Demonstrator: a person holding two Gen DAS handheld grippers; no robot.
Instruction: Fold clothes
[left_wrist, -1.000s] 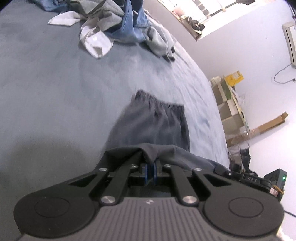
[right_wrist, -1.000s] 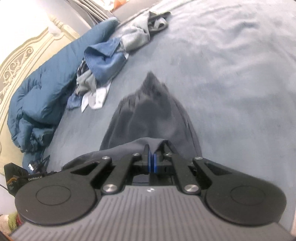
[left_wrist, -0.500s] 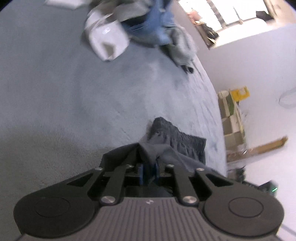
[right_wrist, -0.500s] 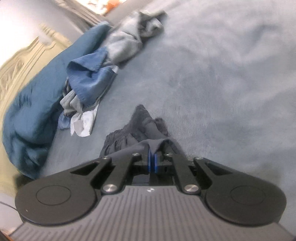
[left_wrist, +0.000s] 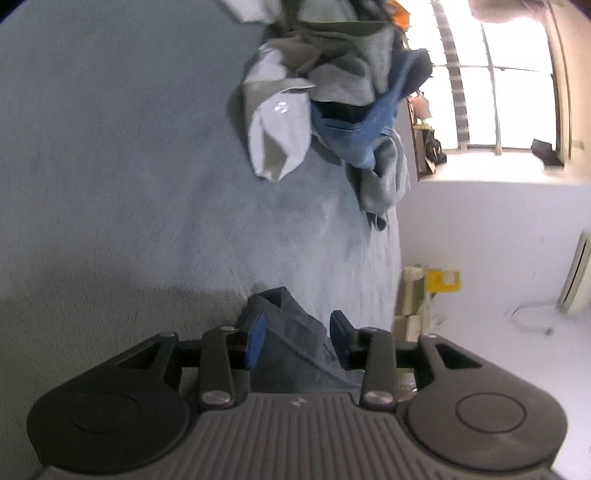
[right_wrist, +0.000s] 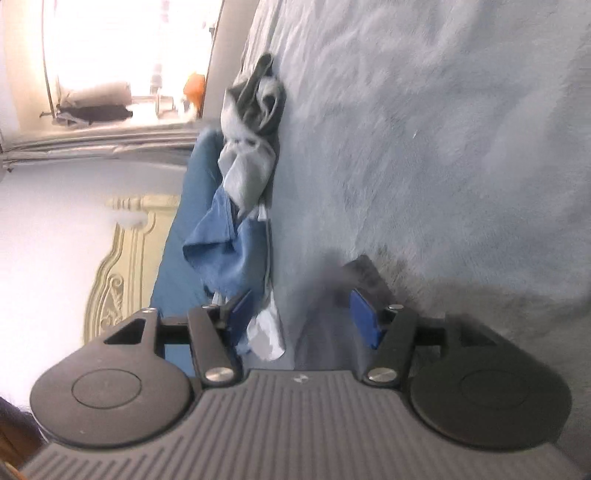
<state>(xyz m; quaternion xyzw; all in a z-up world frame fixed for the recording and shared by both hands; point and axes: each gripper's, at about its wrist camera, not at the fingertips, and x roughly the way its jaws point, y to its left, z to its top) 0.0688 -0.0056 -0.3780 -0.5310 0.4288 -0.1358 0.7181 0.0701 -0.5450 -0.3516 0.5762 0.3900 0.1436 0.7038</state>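
Observation:
A dark grey garment (left_wrist: 291, 332) lies bunched on the grey-blue bed cover (left_wrist: 110, 184), right in front of my left gripper (left_wrist: 297, 336). That gripper's jaws are opening, and the cloth sits loosely between the blue pads (left_wrist: 255, 339) with nothing pinching it. In the right wrist view a blurred corner of the dark garment (right_wrist: 365, 273) shows just past the right-hand pad (right_wrist: 364, 321). My right gripper (right_wrist: 301, 315) is opening wide over the bed cover (right_wrist: 443, 147) and holds nothing.
A heap of grey, white and blue clothes (left_wrist: 325, 92) (right_wrist: 243, 184) lies farther along the bed. A blue duvet (right_wrist: 184, 221) rests against the carved headboard (right_wrist: 118, 258). Past the bed edge stand a white wall, a window (left_wrist: 498, 92) and shelves with a yellow box (left_wrist: 443, 280).
Both grippers were shut on the dark garment and carried it down to the bed while rolling. Now both sets of jaws have parted and the cloth is let go.

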